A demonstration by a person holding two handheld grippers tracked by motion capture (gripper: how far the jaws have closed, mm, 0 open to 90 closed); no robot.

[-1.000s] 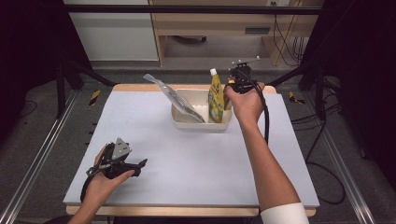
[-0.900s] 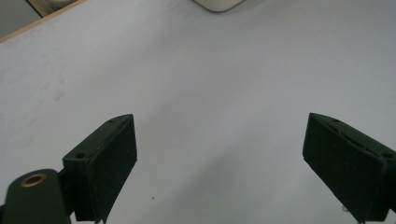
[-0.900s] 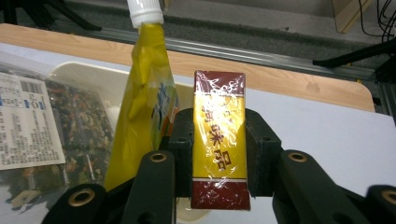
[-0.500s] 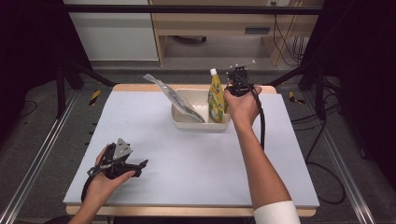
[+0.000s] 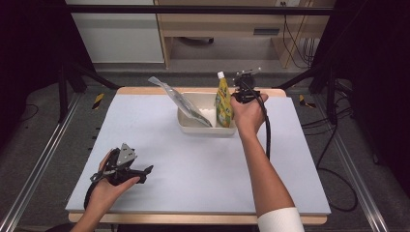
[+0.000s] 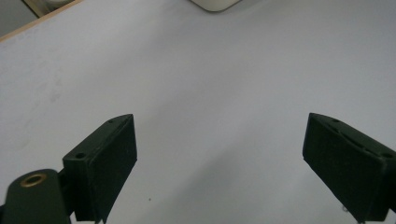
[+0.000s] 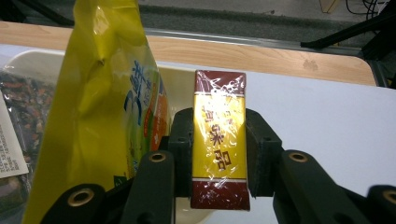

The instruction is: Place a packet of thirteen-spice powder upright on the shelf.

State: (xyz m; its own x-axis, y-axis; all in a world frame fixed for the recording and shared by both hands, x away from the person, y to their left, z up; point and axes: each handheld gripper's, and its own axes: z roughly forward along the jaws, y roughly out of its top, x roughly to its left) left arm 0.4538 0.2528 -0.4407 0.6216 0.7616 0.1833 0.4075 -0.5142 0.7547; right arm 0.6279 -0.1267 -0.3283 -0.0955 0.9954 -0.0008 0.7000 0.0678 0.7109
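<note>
boxed carton (image 7: 219,140) clamped in right gripper (image 7: 218,140) above tub (image 5: 205,126)

Left hand-held gripper (image 6: 219,154) over bare pale bench (image 6: 210,84), both black jaws spread wide, nothing between. Cream tray corner (image 6: 215,4) at top edge, wooden bench edge top left.

Lab recording rig: black metal frame (image 5: 72,72), floor cables (image 5: 338,140), grey-topped table (image 5: 193,159), plain cabinet (image 5: 116,34) behind.
</note>
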